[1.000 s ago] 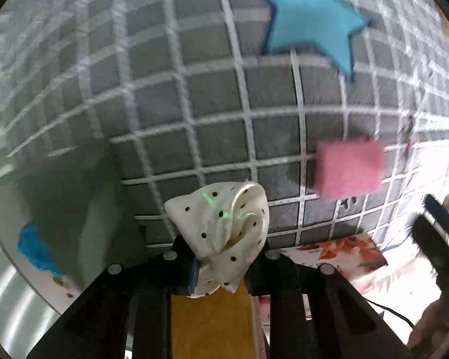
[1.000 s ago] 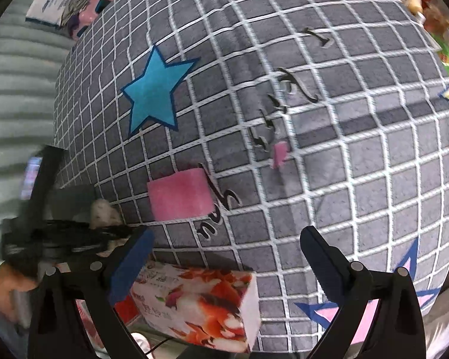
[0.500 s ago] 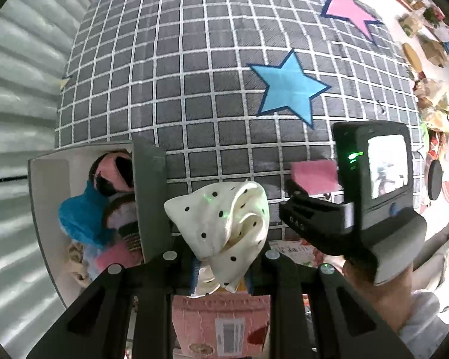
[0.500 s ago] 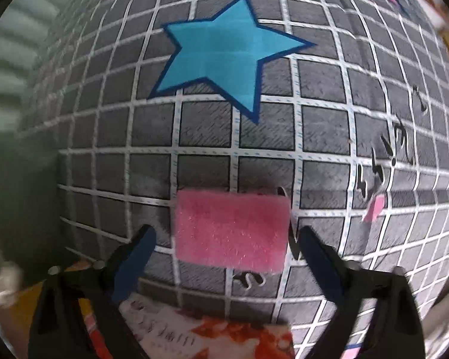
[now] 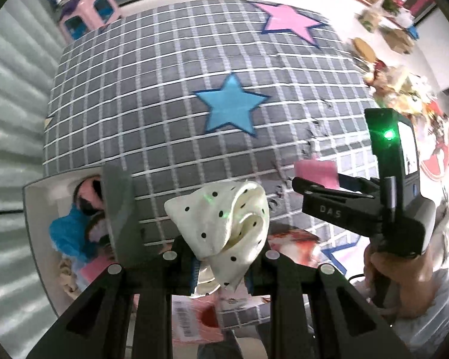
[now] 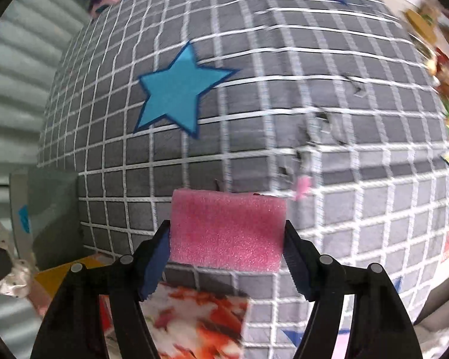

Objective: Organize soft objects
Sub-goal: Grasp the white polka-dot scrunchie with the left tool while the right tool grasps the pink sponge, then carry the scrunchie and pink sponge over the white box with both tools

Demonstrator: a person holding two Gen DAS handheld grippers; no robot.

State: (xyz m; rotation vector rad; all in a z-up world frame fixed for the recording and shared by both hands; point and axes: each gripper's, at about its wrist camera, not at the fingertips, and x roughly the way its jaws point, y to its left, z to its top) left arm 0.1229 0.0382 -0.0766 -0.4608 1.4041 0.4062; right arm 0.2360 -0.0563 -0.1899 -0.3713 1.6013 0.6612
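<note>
Grey checked cover with stars; ribbed wall left. Left gripper pinching cloth; right gripper closing around sponge.

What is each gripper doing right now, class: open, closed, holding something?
Left gripper: shut on the polka-dot cloth.
Right gripper: jaws closing, both pads against the ends of the pink sponge.

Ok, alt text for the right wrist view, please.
The right gripper is closing on a pink sponge held between its fingers, above a grey checked blanket with a blue star. A floral box lies below, and a grey bin stands at left.
</note>
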